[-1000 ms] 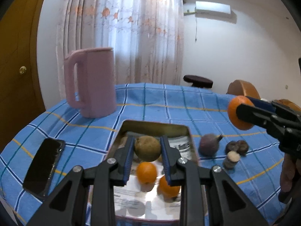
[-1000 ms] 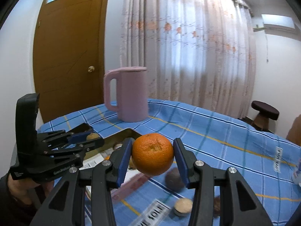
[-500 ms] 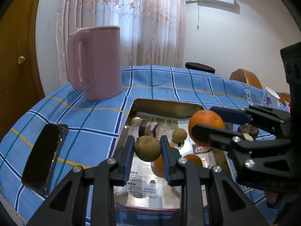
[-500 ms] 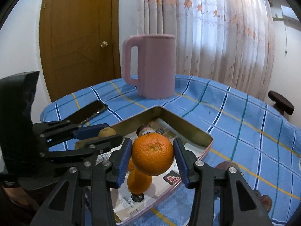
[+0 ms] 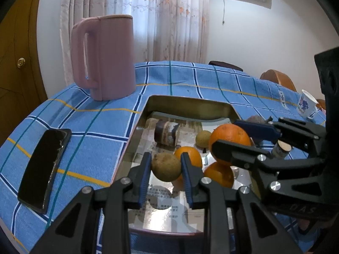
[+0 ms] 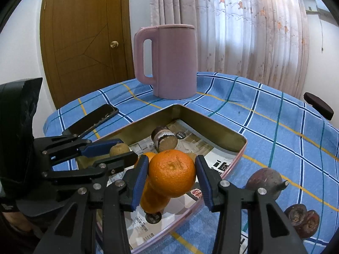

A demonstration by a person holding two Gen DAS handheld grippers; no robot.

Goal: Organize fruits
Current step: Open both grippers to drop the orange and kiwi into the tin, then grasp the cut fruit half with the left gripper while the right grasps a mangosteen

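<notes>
My left gripper (image 5: 166,169) is shut on a brown kiwi (image 5: 166,166) and holds it over the near left part of the metal tray (image 5: 188,104). My right gripper (image 6: 171,176) is shut on an orange (image 6: 172,175) over the tray's right side (image 6: 239,154); it also shows in the left wrist view (image 5: 229,136). In the tray lie two oranges (image 5: 218,174), a small yellowish fruit (image 5: 203,139) and a brown jar on its side (image 5: 167,132). A purple passion fruit (image 6: 264,183) lies on the cloth right of the tray.
A pink jug (image 5: 103,57) stands behind the tray to the left. A black phone (image 5: 44,167) lies left of the tray. Dark shrivelled fruit (image 6: 303,220) lies at the right. A paper cup (image 5: 305,104) stands at the far right. The round table has a blue checked cloth (image 6: 264,114).
Both grippers have moved in over the tray and lower, each still holding its fruit. The right gripper has come from the tray's right to beside the left one.
</notes>
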